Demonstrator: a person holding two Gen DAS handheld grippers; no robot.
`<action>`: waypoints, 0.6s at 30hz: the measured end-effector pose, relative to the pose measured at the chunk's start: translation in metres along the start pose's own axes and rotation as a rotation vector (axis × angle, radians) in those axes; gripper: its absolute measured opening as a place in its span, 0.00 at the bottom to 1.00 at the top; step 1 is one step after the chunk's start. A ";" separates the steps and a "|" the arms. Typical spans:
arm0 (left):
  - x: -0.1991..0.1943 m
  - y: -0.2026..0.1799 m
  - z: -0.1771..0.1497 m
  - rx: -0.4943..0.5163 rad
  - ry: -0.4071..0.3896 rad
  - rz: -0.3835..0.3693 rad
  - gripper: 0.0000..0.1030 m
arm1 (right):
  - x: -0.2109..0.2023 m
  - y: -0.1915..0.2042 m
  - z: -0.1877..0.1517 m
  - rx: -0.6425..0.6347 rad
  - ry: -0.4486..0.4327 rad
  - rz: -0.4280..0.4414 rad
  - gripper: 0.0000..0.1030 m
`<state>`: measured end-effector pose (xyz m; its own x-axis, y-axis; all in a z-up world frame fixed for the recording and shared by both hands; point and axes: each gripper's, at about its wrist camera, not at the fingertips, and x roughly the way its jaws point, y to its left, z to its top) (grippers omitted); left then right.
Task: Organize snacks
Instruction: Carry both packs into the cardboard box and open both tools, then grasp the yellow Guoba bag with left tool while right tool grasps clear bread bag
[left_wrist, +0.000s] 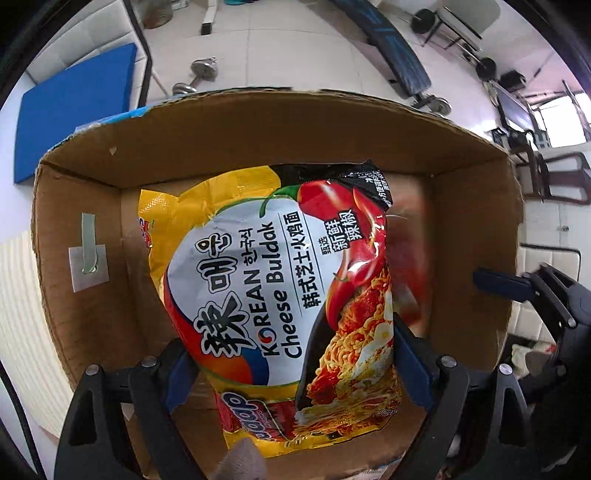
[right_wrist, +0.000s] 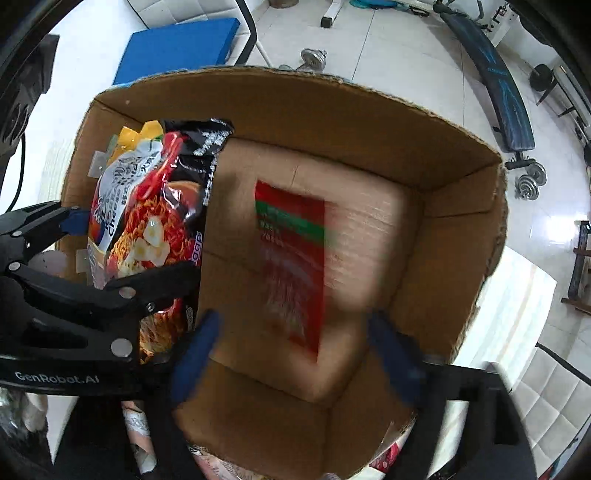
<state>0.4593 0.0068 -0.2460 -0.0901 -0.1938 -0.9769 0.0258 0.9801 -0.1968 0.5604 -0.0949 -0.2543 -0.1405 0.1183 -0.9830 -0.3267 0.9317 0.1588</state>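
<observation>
My left gripper (left_wrist: 291, 365) is shut on a yellow and white Korean Cheese Buldak noodle packet (left_wrist: 280, 291) and holds it inside an open cardboard box (left_wrist: 92, 325). The packet and left gripper also show at the left of the right wrist view (right_wrist: 147, 229). My right gripper (right_wrist: 295, 350) is open and empty above the box (right_wrist: 443, 236). A red and green snack packet (right_wrist: 291, 258), blurred, is in the box between and beyond its blue fingers (right_wrist: 195, 354).
The box stands on a white surface (right_wrist: 517, 302). Beyond it on the tiled floor are a blue mat (left_wrist: 74, 107), dumbbells (left_wrist: 199, 74) and a weight bench (right_wrist: 491, 74). More wrapped snacks (right_wrist: 210, 461) lie below the box's near edge.
</observation>
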 end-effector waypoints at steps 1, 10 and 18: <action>-0.001 -0.001 -0.001 -0.003 -0.006 0.010 0.89 | -0.001 0.000 0.000 0.008 -0.001 0.007 0.92; -0.032 -0.003 -0.025 -0.051 -0.101 0.009 0.97 | -0.017 -0.005 -0.027 0.085 -0.031 0.029 0.93; -0.070 -0.009 -0.065 0.000 -0.198 0.012 0.98 | -0.045 -0.009 -0.062 0.129 -0.127 0.049 0.93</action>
<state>0.4011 0.0143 -0.1701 0.1079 -0.1867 -0.9765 0.0252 0.9824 -0.1851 0.5117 -0.1305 -0.2056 -0.0319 0.1992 -0.9795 -0.1984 0.9592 0.2015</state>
